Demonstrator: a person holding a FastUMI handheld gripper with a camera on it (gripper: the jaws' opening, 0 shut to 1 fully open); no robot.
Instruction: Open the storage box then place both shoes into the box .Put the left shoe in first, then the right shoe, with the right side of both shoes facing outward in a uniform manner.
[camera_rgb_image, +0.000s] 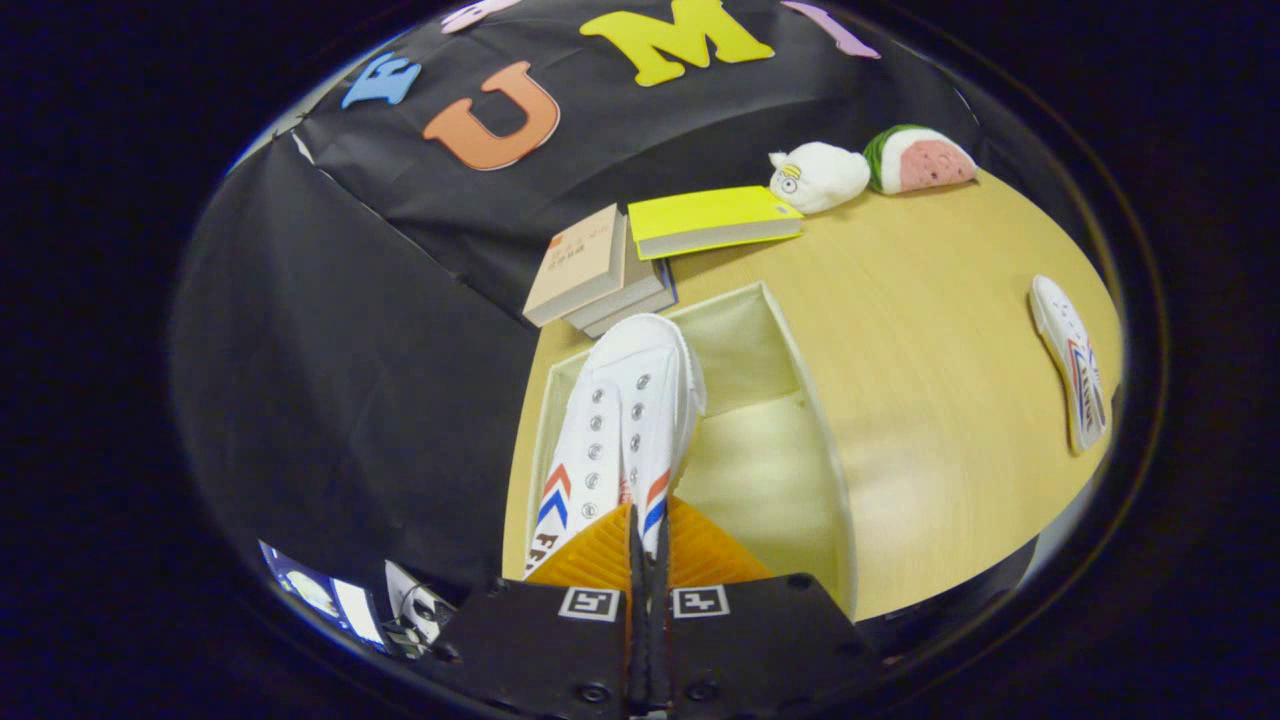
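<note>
Gripper (645, 530) fingers are pressed nearly together, pinching the heel end of a white shoe (620, 420), apparently by a thin fold of its collar. That shoe hangs toe-forward just ahead of the fingers, over the open box (800, 400), whose pale walls stand beneath and around it; whether the sole touches the box floor I cannot tell. By the look of it the shoe is light canvas with a rubber sole: soft in the upper, so a pinch on the collar holds but lets the toe swing and droop. The firmer heel back would be the steadier place to grip. Beyond the box lie stacked books (600, 270) and two plush toys (865, 170) near the wall. A second shoe (1072, 360) lies well apart on the table (930, 300), to the right.
</note>
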